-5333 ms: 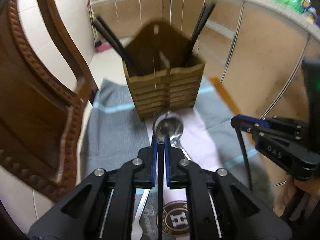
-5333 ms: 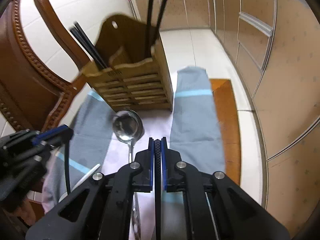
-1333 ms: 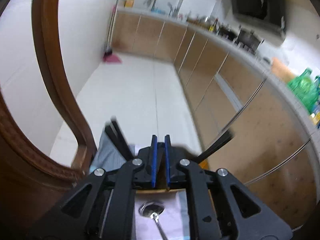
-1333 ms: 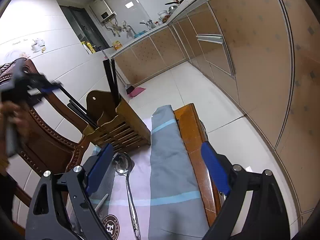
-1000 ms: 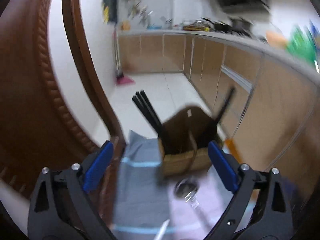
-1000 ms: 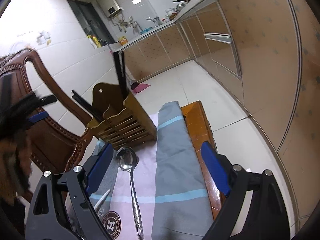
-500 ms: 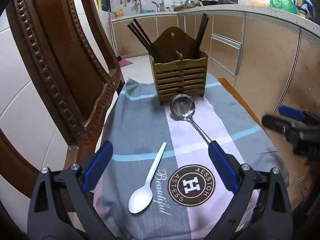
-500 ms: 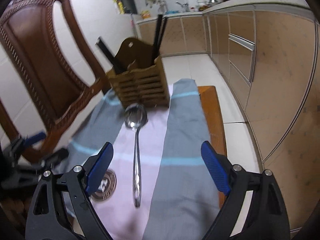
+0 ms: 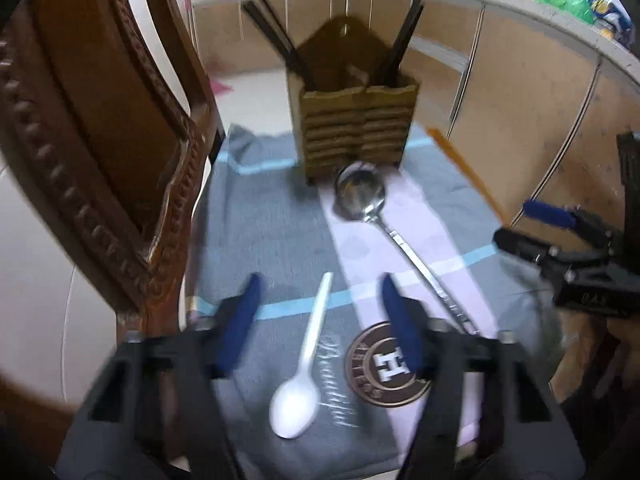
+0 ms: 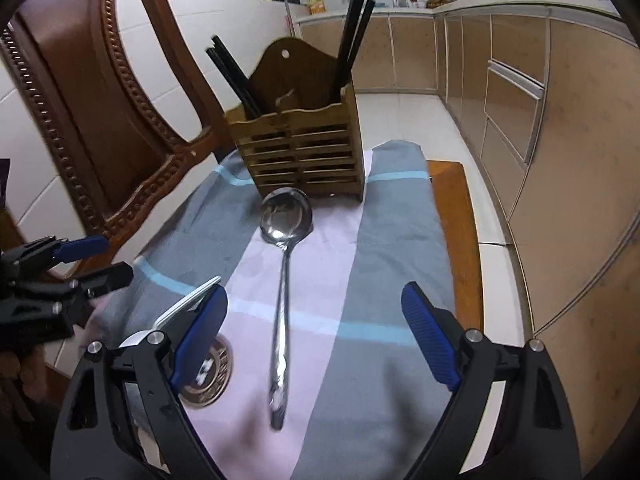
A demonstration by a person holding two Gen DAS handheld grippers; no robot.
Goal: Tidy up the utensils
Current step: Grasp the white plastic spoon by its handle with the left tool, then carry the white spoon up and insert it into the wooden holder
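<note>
Left wrist view looks steeply down along the left gripper (image 9: 322,320), whose blue-padded fingers (image 9: 240,322) stand at the lower middle of the frame on either side of the white plastic spoon (image 9: 306,364); the jaws have just been closing, yet the pads are apart from the handle and nothing is gripped; the spoon lies flat on the striped cloth (image 9: 264,220), bowl toward the bottom edge, handle toward the upper middle. At the right edge of the same frame the right gripper (image 9: 532,224) reaches in from the side, tips pointing left, over the cloth's edge. Right wrist view shows that gripper tilted downward with its fingers (image 10: 428,336) spread wide at the lower corners, empty; the steel ladle (image 10: 282,280) lies between them on the cloth, untouched, bowl just beside the foot of the wooden utensil holder (image 10: 304,148) at the upper middle. Black chopsticks (image 10: 356,32) stand upright in both of the holder's compartments; a carved wooden chair back (image 10: 96,92) fills the left of the frame.
</note>
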